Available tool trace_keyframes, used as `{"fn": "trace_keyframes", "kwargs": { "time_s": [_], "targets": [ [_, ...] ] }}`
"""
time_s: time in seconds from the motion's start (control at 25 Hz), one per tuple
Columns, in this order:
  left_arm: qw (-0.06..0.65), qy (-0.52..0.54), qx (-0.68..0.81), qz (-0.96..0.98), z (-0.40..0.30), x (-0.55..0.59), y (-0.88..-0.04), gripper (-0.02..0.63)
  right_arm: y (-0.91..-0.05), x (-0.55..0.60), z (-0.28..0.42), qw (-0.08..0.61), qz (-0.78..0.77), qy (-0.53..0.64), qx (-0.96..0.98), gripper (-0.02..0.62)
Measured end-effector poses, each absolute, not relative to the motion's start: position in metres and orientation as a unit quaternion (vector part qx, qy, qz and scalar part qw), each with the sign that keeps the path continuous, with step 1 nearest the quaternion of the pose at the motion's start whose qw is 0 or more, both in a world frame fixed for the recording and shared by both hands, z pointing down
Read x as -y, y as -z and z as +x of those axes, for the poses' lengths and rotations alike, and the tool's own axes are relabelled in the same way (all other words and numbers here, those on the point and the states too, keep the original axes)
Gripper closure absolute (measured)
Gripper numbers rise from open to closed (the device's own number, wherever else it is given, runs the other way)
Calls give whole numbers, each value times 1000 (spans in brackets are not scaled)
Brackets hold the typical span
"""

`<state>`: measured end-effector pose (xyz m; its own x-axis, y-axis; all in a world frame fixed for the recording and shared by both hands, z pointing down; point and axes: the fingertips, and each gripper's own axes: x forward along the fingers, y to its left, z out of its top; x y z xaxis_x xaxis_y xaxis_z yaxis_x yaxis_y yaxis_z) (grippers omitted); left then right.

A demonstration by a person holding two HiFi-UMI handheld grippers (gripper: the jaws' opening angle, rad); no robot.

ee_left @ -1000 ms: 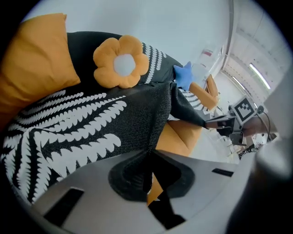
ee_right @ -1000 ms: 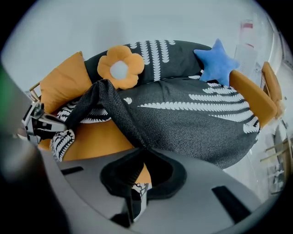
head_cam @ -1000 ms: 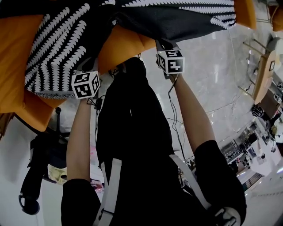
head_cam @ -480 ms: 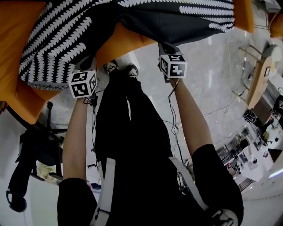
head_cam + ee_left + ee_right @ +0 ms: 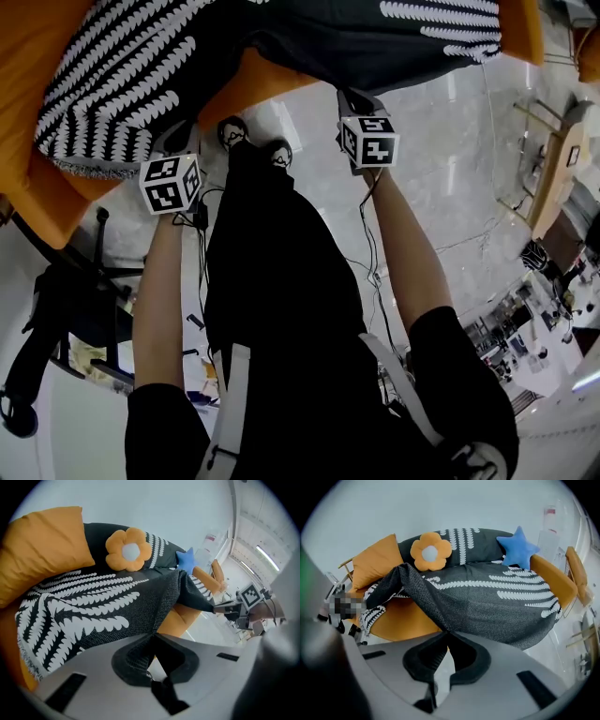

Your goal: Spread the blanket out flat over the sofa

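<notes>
A dark grey blanket (image 5: 281, 37) with white leaf stripes lies over the orange sofa (image 5: 28, 66), and its near edge hangs off the seat front. My left gripper (image 5: 183, 136) is shut on that edge (image 5: 152, 637) at the left. My right gripper (image 5: 349, 97) is shut on the same edge (image 5: 446, 633) further right. Between the two grips the blanket (image 5: 487, 602) sags in a fold, baring part of the orange seat (image 5: 398, 616). The rest of the blanket (image 5: 84, 611) lies rumpled toward the sofa's back.
A flower cushion (image 5: 431, 551), a blue star cushion (image 5: 518, 547) and an orange pillow (image 5: 42, 545) rest along the sofa's back. The person's shoes (image 5: 232, 131) stand at the sofa front. A black chair (image 5: 66, 300) is at left; wooden chairs (image 5: 553, 169) and floor cables (image 5: 375, 272) are at right.
Both grippers have drawn back from the sofa and slightly up with the blanket's edge in them. The person's shoes have come into view at the sofa front.
</notes>
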<state>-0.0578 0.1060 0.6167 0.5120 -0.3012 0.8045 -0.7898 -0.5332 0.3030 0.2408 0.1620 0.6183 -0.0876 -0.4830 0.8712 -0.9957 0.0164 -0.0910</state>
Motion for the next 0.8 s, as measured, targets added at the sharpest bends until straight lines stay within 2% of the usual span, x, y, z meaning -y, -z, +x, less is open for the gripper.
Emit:
{"fn": "trace_keyframes", "kwargs": {
  "time_s": [0.32,0.8],
  "targets": [
    [340,-373,343,792,45,-150,-623,574,-635,-207,351,327,585,-398,627,574],
    [351,-364,362,783,16,-204,-629,574,-644,-241,342,333,584,-385,632,574]
  ]
}}
